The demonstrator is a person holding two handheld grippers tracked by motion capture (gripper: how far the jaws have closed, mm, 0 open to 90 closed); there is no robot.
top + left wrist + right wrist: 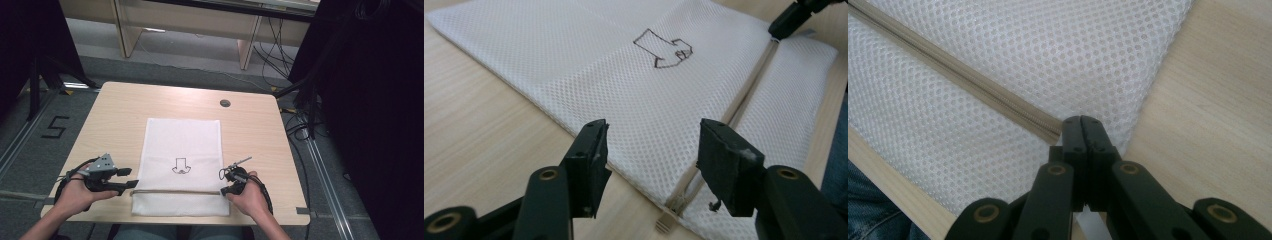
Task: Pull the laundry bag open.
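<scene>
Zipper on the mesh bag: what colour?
Beige zipper on the white bag; clearest in the right gripper view.

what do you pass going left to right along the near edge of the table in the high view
left hand → left gripper, jaws open → zipper across the white mesh bag → right gripper, shut at the zipper's right end → right hand

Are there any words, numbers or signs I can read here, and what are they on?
"5": marked in black on the grey floor, left of the table.
A drawn arrow outline, a sign and not a word: on the white mesh bag; in the high view it points toward the person.
A tiny mark sits inside the arrow, too small to read.
</scene>
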